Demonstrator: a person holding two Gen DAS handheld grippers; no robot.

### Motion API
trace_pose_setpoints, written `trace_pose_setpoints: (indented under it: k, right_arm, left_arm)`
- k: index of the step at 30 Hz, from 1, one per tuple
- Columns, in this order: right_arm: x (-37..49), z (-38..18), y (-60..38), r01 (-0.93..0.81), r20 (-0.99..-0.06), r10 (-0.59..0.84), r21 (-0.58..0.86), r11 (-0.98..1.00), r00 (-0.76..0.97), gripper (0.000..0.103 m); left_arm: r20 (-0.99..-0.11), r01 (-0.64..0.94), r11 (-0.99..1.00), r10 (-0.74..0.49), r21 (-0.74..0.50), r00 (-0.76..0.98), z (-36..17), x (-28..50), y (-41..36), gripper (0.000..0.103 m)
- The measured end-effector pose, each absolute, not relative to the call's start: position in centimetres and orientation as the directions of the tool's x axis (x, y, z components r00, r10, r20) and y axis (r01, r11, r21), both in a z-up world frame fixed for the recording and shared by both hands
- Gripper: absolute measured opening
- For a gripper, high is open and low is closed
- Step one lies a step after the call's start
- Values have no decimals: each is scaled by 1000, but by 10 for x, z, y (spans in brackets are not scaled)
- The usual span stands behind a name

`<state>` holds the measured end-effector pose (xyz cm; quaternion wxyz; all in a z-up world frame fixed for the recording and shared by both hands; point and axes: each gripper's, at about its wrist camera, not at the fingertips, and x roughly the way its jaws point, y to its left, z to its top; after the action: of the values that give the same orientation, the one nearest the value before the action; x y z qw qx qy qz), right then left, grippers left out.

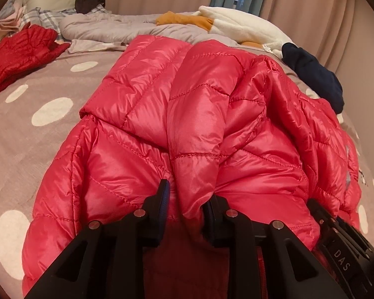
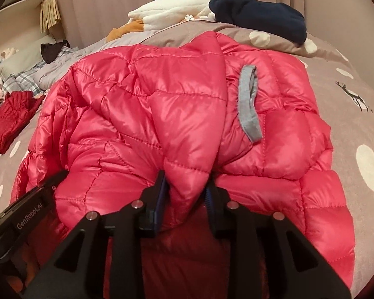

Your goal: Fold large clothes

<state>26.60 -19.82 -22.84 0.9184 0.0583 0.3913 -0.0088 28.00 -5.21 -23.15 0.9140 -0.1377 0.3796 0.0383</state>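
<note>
Jaws of left gripper [image 1: 185, 199] and right gripper [image 2: 187, 186] each clasp a fold of pink puffer jacket [image 1: 187, 114] stretching lengthwise away across the bed [image 1: 37, 94]

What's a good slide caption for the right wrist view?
Right gripper with a fold of the red puffer jacket between its fingers on the polka-dot bed.

Shiny red quilted puffer jacket [image 1: 162, 124] lies crumpled on dotted bedspread [image 1: 37, 114].

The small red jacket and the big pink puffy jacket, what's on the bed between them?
Nothing: between the small red jacket and the pink puffy jacket is only bare dotted bedspread, seen best in the left wrist view.
</note>
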Motion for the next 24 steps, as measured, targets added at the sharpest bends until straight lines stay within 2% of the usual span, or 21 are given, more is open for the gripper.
trace_pose_setpoints:
  k: [14, 24]
  right_arm:
    - [267, -230, -204, 63, -718, 56, 138, 988, 694, 33]
    - [267, -232, -213, 59, -706, 117, 220, 974, 699, 36]
  left_arm:
    - [-701, -167, 952, -65, -257, 711, -235, 279, -45, 27]
    - [-700, -165, 950, -72, -265, 711, -235, 279, -44, 28]
